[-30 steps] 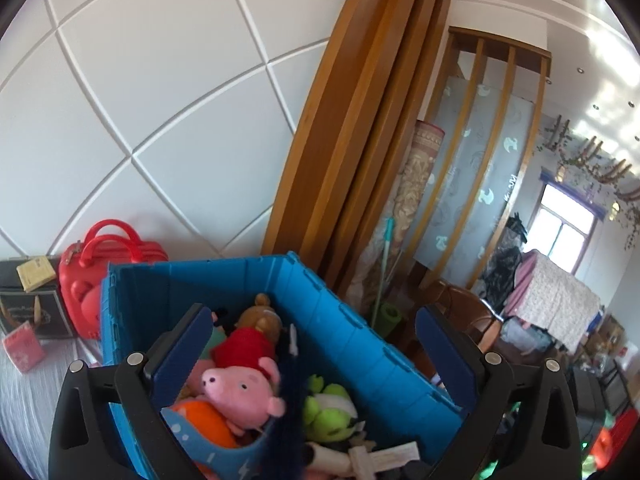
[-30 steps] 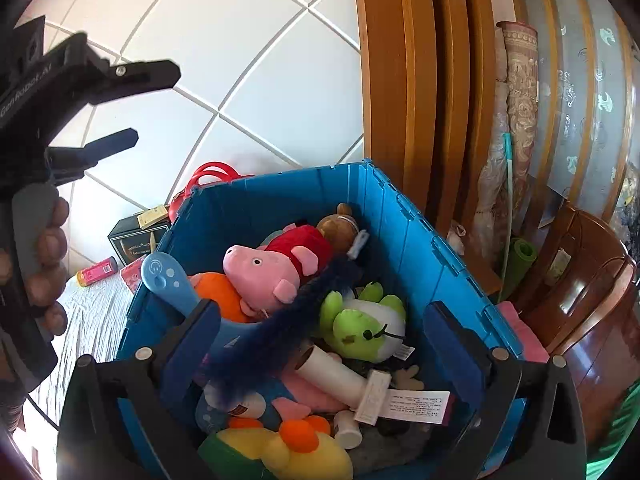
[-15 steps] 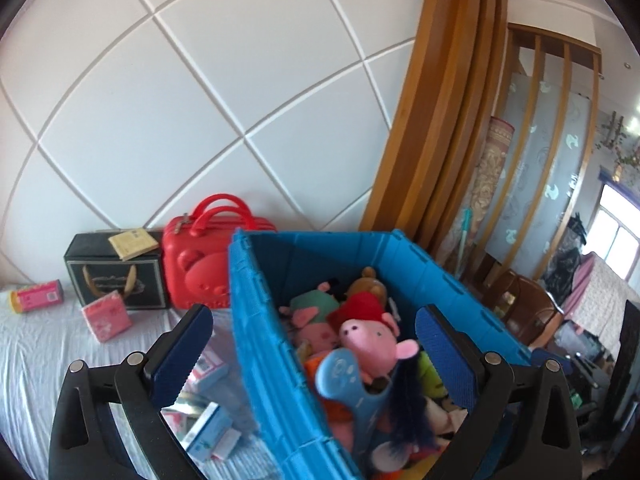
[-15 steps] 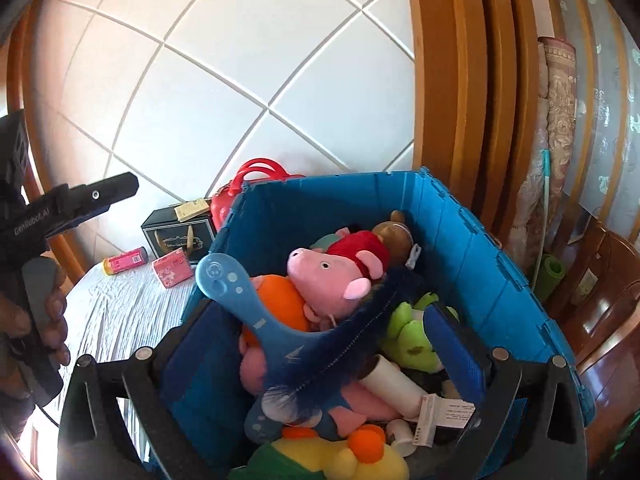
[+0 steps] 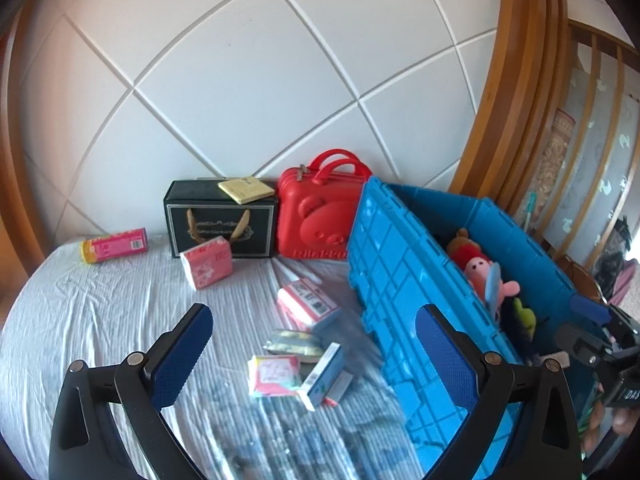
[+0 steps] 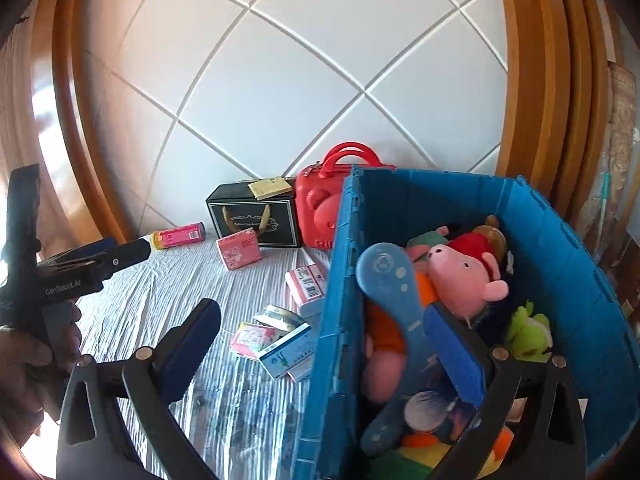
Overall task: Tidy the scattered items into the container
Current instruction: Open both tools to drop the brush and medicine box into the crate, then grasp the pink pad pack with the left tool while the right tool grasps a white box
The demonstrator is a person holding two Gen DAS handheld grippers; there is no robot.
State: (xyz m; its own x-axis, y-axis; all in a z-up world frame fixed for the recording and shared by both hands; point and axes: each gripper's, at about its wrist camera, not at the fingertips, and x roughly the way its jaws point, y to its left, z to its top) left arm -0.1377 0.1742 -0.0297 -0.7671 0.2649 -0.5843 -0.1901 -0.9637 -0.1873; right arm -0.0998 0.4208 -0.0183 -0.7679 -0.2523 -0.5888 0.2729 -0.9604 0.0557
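Observation:
A blue crate (image 5: 400,264) (image 6: 560,248) stands on the right of a white-sheeted surface, filled with plush toys, among them a pink pig (image 6: 464,276). Left of the crate lie small boxes: a white-blue carton (image 5: 324,376) (image 6: 286,350), a pink pack (image 5: 274,372) (image 6: 250,336), a pink-white box (image 5: 306,300) (image 6: 308,282) and a silvery pouch (image 5: 292,342). My left gripper (image 5: 314,356) is open and empty above these boxes. My right gripper (image 6: 320,352) is open and empty, straddling the crate's left wall.
At the back by the white tiled wall stand a black gift box (image 5: 220,224), a red bear case (image 5: 316,220), a pink pack (image 5: 206,262) and a pink tube (image 5: 114,246). Wooden frames and a screen rise on the right.
Both grippers have swung left, from above the crate's inside toward the sheet. The scattered boxes have come into view. Both stay open and empty.

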